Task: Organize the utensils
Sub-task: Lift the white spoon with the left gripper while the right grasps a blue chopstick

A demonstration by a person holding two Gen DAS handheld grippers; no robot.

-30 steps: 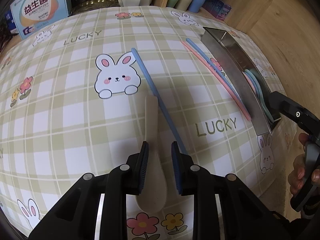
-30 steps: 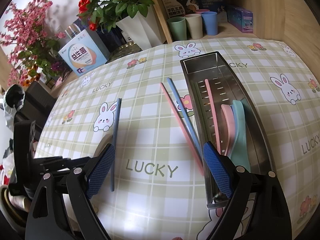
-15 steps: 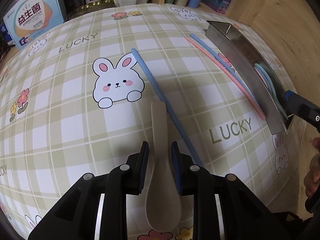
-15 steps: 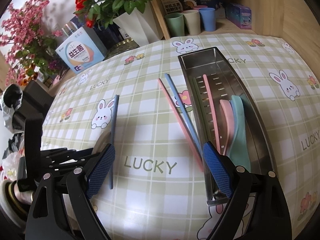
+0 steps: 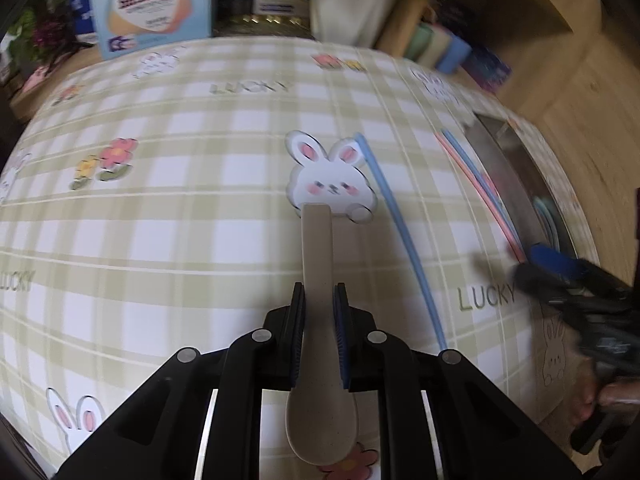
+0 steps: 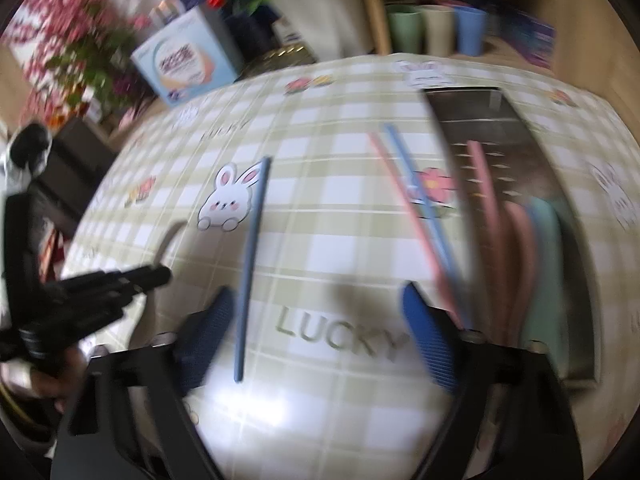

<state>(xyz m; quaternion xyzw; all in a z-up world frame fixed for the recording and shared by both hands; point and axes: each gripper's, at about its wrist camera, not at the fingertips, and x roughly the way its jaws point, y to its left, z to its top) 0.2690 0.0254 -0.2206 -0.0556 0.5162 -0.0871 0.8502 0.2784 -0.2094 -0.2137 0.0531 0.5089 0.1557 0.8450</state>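
Left gripper [image 5: 319, 307] is clamping its two blue-padded fingers on the neck of a beige plastic soup spoon [image 5: 318, 264]; the spoon's bowl is sitting back between the black finger arms at 6 o'clock, and the handle is pointing to 12 o'clock, its tip overlapping the printed white rabbit [image 5: 331, 178] on the green-and-white checked tablecloth [image 5: 168, 208]. Whether the spoon is touching the cloth is unclear. At 2 o'clock from the claw a lone light-blue chopstick [image 5: 400, 232] is lying on the cloth, just beside the spoon handle. Farther toward 2 o'clock a pink and blue chopstick pair [image 5: 476, 188] is lying against the near wall of a long stainless steel utensil tray [image 5: 504, 168]. Right gripper [image 6: 316, 320] is standing with its blue pads wide apart, gripping nothing, over the "LUCKY" print; the lone blue chopstick's near end is lying just inside its left pad. At 1 o'clock the chopstick pair is running along the outside of the steel tray, which is holding a pink chopstick [image 6: 482, 184], a pink spoon [image 6: 520, 248] and a teal spoon [image 6: 544, 264]. At 12 o'clock, past the table edge, three pastel cups [image 6: 434, 28] are standing; at 11 o'clock a blue-white carton box [image 6: 188, 64]. Right view is motion-blurred.
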